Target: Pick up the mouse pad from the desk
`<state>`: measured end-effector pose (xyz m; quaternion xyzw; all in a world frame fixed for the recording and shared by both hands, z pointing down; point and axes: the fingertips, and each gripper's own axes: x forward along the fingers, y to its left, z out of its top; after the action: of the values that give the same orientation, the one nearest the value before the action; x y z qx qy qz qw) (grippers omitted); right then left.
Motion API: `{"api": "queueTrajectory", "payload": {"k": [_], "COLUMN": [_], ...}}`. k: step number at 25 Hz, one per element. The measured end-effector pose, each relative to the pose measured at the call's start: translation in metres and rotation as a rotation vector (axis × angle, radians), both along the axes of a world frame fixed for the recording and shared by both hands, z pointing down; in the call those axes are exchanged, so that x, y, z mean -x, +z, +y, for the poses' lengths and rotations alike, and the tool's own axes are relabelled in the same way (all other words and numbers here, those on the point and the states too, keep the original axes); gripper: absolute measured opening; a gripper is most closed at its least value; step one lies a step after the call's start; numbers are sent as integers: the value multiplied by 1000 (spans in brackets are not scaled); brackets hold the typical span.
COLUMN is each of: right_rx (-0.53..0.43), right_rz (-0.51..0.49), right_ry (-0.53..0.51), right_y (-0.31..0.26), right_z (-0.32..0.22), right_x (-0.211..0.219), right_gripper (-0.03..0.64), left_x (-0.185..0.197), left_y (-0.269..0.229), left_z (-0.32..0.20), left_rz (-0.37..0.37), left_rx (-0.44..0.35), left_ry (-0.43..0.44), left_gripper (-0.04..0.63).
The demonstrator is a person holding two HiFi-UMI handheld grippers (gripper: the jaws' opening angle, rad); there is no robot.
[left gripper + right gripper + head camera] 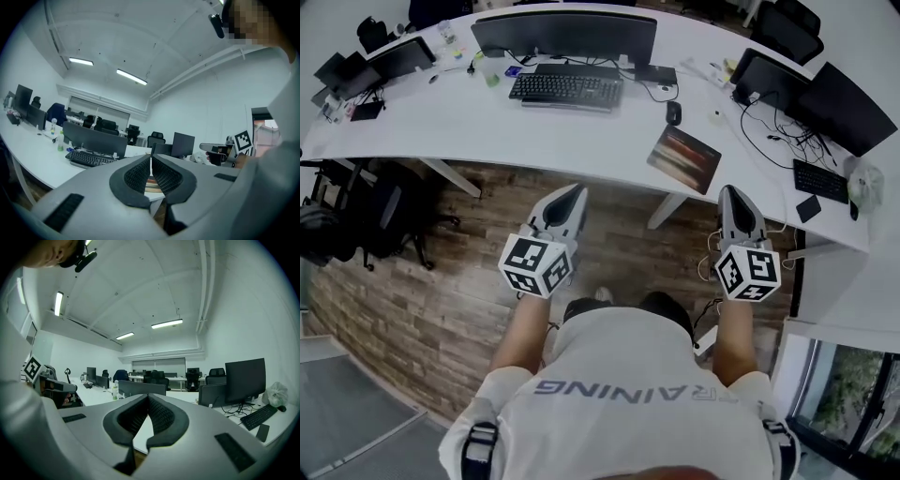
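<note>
The mouse pad (684, 157), dark with a reddish-brown print, lies flat near the front edge of the curved white desk (487, 131). Both grippers are held over the wooden floor, short of the desk and pointing toward it. My left gripper (575, 192) is left of the pad and my right gripper (732, 192) just right of it. Each has its jaws together with nothing between them. In the left gripper view the shut left gripper (151, 160) has a sliver of the pad (152, 185) showing below its tips. In the right gripper view the right gripper (148, 399) points at the desk edge.
A black mouse (673, 112) lies just behind the pad. Farther back are a keyboard (567, 90) and a wide monitor (564, 36). More monitors (848, 108), cables and a second keyboard (820, 180) fill the desk's right end. A desk leg (667, 211) stands below the pad, an office chair (366, 220) at left.
</note>
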<state>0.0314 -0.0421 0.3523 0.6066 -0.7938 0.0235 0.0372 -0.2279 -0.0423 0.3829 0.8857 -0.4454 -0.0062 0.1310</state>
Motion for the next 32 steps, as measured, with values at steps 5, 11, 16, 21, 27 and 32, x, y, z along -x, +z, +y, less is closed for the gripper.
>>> {"api": "queueTrajectory", "payload": {"k": [5,11,16,21,27,32], "right_rx": [-3,21,35,55,71,94], "right_rz": [18,20,-1,-23,-40,-57], "right_ry": [-21,-42,-24,-2,18,30], "right_y": [-7,5,12,21,28,39], "right_z": [-11,-24,-43,-72,-115,-155], "right_x": [13,16,-3,-33,-77,-119], "right_gripper": [23,23,23,23,23,23], "left_x": [11,5,-10,-43,-91,-131], "left_y": [1,12,17,18,14,15], "left_z": [-6,-15,-36,-71,-120,-162], "left_rz": [19,26,10,-10,-36,-61], "left_rx": [7,31,51,56,55,64], "left_ry": [-14,-13,-1,29,66,75], "left_gripper": [37,37,37,37,37,37]}}
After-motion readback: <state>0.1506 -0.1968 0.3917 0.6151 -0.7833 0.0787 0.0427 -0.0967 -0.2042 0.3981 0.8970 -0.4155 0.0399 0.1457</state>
